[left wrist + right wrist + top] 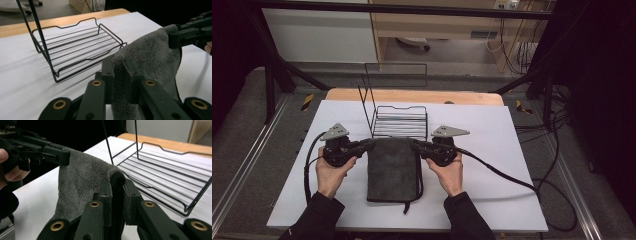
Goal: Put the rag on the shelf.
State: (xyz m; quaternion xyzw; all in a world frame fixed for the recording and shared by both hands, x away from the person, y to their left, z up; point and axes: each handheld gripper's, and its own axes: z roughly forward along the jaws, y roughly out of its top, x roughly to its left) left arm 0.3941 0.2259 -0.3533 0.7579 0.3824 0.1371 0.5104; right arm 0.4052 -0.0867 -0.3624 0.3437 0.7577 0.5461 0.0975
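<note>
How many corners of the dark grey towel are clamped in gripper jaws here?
2. The left gripper pinches the dark grey terry towel's far left corner, and the right gripper pinches its far right corner. The near corners hang free.

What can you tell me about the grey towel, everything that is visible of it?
The grey towel is dark, soft terry-like cloth, folded into a long rectangle with a darker edge band and a loose strip trailing at its near right side. Its far edge is held at both corners: the left claw is shut on the left corner, the right claw on the right one. The cloth sags between them, and its near part appears to rest on the white table cover, just in front of the black wire rack.
</note>
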